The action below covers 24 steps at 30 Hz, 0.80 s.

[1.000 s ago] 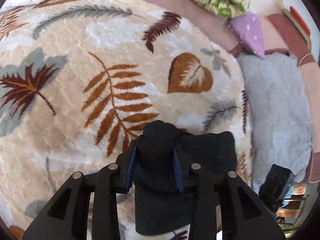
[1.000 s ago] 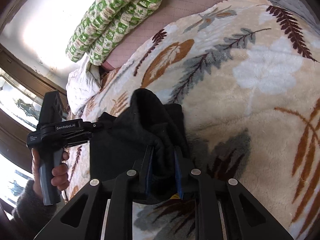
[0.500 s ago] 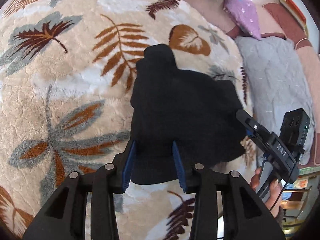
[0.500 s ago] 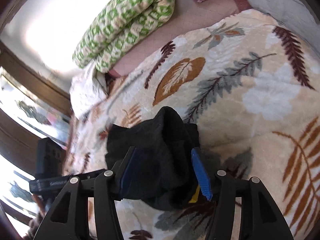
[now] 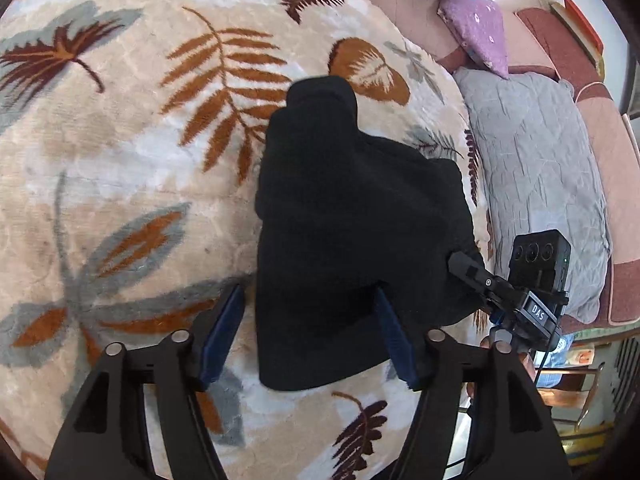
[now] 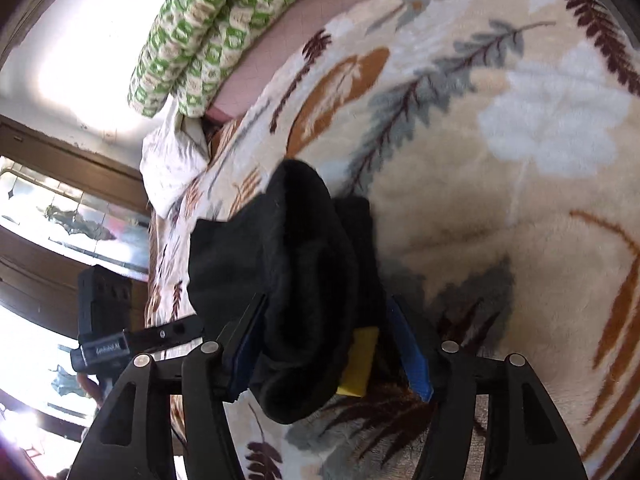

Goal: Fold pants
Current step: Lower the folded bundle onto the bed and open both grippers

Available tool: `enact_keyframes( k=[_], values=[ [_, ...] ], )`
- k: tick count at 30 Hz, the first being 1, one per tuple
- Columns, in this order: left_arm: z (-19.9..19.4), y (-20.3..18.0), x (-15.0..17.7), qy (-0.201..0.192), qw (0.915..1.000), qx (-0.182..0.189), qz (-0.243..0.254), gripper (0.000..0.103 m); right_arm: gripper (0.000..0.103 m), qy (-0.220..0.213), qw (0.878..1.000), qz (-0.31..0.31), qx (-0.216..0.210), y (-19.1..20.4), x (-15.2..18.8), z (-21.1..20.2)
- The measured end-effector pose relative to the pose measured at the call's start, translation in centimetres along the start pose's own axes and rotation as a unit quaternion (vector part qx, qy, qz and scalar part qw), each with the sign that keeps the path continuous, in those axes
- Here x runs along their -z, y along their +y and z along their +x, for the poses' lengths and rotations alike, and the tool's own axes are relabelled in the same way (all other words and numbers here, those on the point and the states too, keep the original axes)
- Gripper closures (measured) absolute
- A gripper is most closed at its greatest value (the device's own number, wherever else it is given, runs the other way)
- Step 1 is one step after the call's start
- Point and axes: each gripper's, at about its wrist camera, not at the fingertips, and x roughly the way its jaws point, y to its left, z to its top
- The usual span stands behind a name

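Pants point(image 5: 352, 216), black and folded into a thick bundle, lie on the leaf-patterned blanket point(image 5: 120, 160) near its right-hand edge as the left wrist view shows it. In that view the bundle's long axis runs from the near edge of the blanket away toward the far side, and a narrower folded end points away from the camera, toward the brown heart-shaped leaf in the pattern. The fabric is so dark that seams, waistband and leg openings cannot be told apart.

The left gripper point(image 5: 308, 340) stands with its blue pads spread; its jaws have just been opening, and the near end of the pants lies between them, the left pad clear of the cloth and the right one at its edge. The right gripper point(image 6: 332, 340) has also just been opening: the bundle's rolled end sits between its pads, close to the left pad, with a gap at the right. Whether the left pad touches the cloth is hard to tell.

A yellow tag point(image 6: 356, 360) peeks from under the bundle, partly covered. Beyond the blanket lie a grey quilt point(image 5: 540, 180), a purple pillow point(image 5: 480, 36) and a green patterned comforter point(image 6: 212, 28), the last cut off by the frame.
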Motion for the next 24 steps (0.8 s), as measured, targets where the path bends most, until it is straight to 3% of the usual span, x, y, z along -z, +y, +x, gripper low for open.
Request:
enact_keyframes(
  k=[3,5,6,8,11,17,20,24],
  values=[
    [0.6,0.0,0.0,-0.016,0.9991,0.039,-0.009,0.033,0.040,0.006,1.000,-0.006,-0.017,-0.1,-0.1,0.5],
    [0.6,0.0,0.1,-0.022,0.9977,0.062,-0.013,0.055,0.053,0.006,1.000,-0.013,-0.007,0.0,-0.2,0.7],
    [0.4,0.2,0.2,-0.028,0.9967,0.074,-0.021,0.058,0.062,0.002,1.000,-0.010,-0.010,-0.1,-0.2,0.6],
    [0.0,0.4,0.3,-0.033,0.9945,0.095,-0.028,0.071,0.068,-0.011,1.000,-0.005,-0.019,-0.1,0.0,0.0],
    [-1.5,1.0,0.9,-0.035,0.9901,0.129,-0.044,0.075,0.073,-0.030,0.999,-0.003,-0.031,0.7,0.7,-0.9],
    [-6.3,2.9,1.6,-0.060,0.9854,0.148,-0.061,0.075,0.075,-0.056,0.997,-0.010,-0.052,5.5,1.9,-2.2],
    [-10.4,5.1,1.9,-0.091,0.9848,0.136,-0.058,0.074,0.075,-0.050,0.996,-0.032,-0.065,9.2,1.9,-1.2],
    [-14.3,8.5,2.1,-0.116,0.9895,0.073,-0.046,0.074,0.075,-0.030,0.995,-0.054,-0.081,14.2,2.4,2.9]
  ],
)
